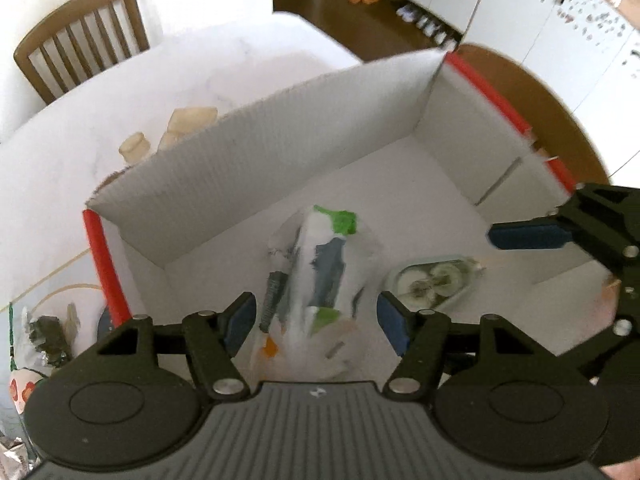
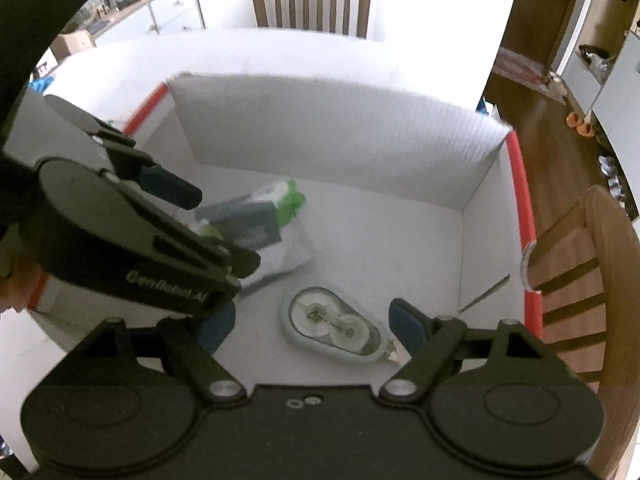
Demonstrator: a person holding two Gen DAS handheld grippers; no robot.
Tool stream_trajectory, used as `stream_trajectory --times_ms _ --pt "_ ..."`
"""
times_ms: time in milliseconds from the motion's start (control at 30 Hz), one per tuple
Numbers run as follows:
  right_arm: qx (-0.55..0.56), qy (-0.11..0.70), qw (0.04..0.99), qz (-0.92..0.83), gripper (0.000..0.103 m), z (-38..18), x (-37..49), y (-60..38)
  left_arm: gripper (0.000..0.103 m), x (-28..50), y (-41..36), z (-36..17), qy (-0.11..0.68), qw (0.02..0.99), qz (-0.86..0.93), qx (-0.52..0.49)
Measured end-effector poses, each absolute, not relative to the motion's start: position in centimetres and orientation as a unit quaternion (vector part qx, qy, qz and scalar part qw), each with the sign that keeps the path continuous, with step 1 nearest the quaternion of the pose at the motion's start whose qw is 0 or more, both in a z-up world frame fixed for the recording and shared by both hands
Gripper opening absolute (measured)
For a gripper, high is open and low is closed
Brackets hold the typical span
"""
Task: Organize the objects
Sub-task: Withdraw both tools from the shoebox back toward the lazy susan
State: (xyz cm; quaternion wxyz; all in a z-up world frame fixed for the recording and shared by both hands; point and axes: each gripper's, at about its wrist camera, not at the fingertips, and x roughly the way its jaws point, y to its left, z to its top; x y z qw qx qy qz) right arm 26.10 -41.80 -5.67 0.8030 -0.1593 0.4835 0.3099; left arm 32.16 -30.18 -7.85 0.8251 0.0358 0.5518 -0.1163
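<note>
In the centre of both views, the plastic packet [image 1: 316, 276] and the correction tape dispenser [image 2: 336, 326] lie inside the white box [image 2: 332, 136]. Our left gripper [image 1: 316, 320] and right gripper [image 2: 312, 326] stand apart, empty; we should lift them straight up, clear of the walls.

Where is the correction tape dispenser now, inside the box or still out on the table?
Inside. The correction tape dispenser lies flat on the white box floor, beside the plastic packet, untouched by either tongs.

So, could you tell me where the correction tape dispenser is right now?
The correction tape dispenser lies on the floor of the white box, right of the plastic packet, between the right gripper's open jaws.
</note>
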Motion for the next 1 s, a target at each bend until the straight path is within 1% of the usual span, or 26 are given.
stream_trajectory --times_ms 133,233,333,733,767,800,933,1000 --pt "-0.153 0.468 0.813 0.312 0.083 -4.2 24.9 -41.9 0.066 30.2 -29.6 -5.5 0.526 0.840 -0.129 0.027" --pt "-0.147 0.457 0.820 0.313 0.083 -3.2 27.5 -41.7 0.066 29.2 -28.7 -3.8 0.506 0.852 -0.133 0.024" --pt "-0.143 0.445 0.828 0.310 0.083 -1.8 27.1 -41.1 0.066 27.8 -27.5 -2.2 0.485 0.864 -0.135 0.021" --pt "-0.100 0.401 0.860 0.299 0.084 2.2 22.4 -38.9 0.066 22.0 -19.8 1.4 0.419 0.900 -0.124 0.014" --pt "-0.096 0.398 0.862 0.299 0.084 2.4 22.1 -38.6 0.070 21.4 -19.0 1.7 0.415 0.901 -0.123 0.014" --pt "-0.092 0.396 0.863 0.300 0.085 2.5 21.7 -38.1 0.075 20.8 -18.2 1.8 0.411 0.903 -0.122 0.013" --pt "-0.079 0.387 0.864 0.312 0.088 2.9 20.0 -36.3 0.077 18.6 -15.4 2.2 0.397 0.911 -0.112 0.012" --pt "-0.074 0.382 0.865 0.317 0.092 2.9 19.0 -35.3 0.077 17.6 -13.8 2.5 0.390 0.915 -0.100 0.009"
